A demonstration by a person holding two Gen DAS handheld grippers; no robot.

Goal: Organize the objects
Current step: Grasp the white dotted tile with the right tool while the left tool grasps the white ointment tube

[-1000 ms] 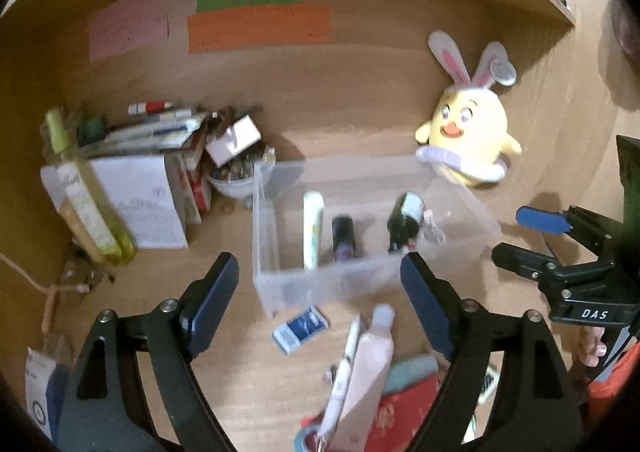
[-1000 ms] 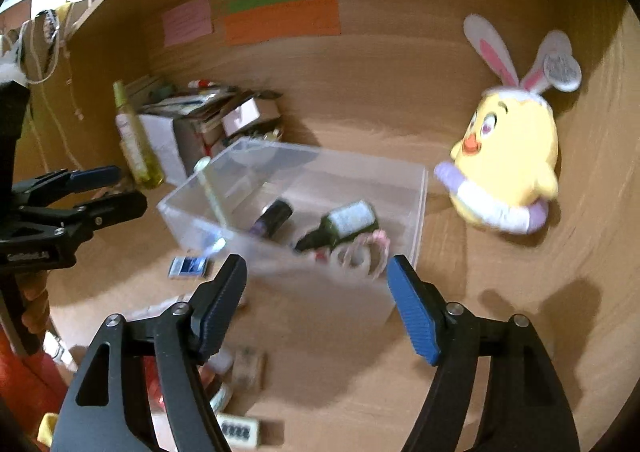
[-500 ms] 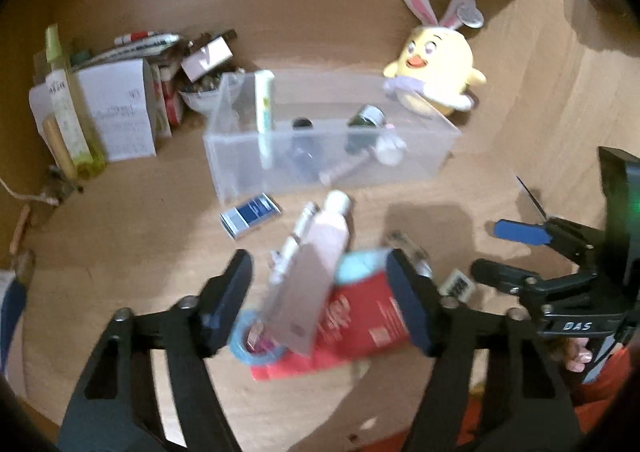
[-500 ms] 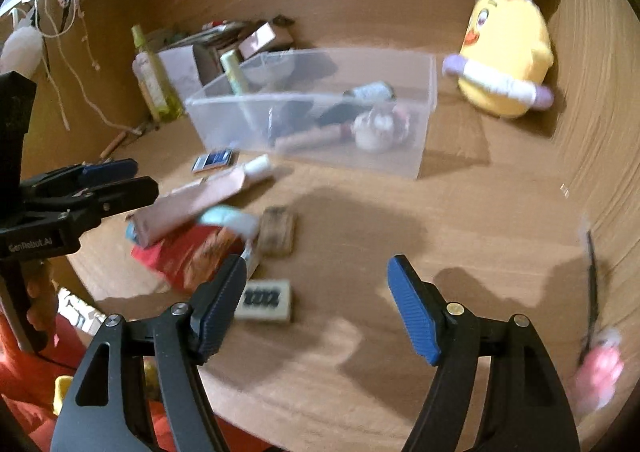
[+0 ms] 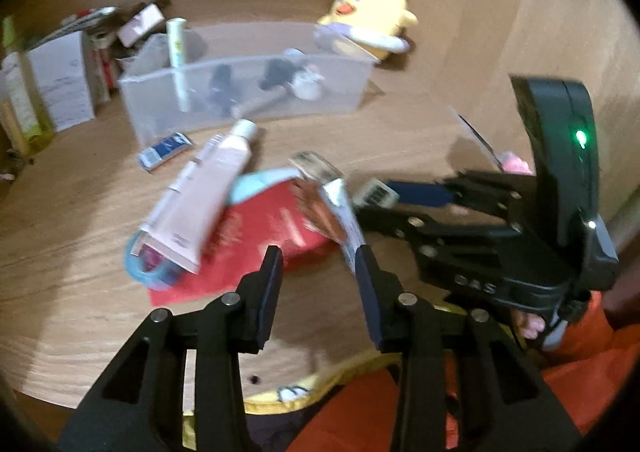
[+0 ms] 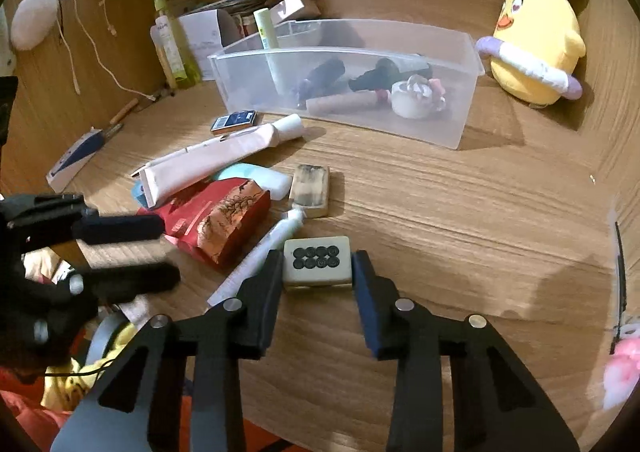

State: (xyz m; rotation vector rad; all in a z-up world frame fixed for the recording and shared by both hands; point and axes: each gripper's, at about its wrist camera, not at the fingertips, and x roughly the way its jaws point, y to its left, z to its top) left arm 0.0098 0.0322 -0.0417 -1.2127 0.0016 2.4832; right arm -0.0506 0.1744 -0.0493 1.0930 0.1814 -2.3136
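Note:
A clear plastic bin [image 6: 440, 120] [image 5: 352, 92] holds dark bottles and a green tube. In front of it lie a pink tube [image 6: 216, 156] [image 5: 200, 196], a red packet [image 6: 224, 220] [image 5: 272, 228], a white tube [image 6: 264, 252] and two mahjong tiles. My right gripper [image 6: 317, 270] is open, its pads either side of the dotted tile [image 6: 317, 266] with small gaps. My left gripper [image 5: 318, 272] is open over the near edge of the red packet; it also shows at the left of the right wrist view [image 6: 132, 252].
A yellow bunny-eared plush [image 6: 536, 44] [image 5: 372, 20] sits behind the bin. Boxes, a green bottle [image 6: 172, 48] and clutter stand at the back left. A second tile [image 6: 310, 190], a blue card [image 6: 234, 120] and scissors [image 6: 620, 280] lie on the wooden desk.
Both grippers have pulled back and lowered toward the loose items near the desk front. The right gripper's fingers have narrowed around the dotted tile; the left's have narrowed over the red packet.

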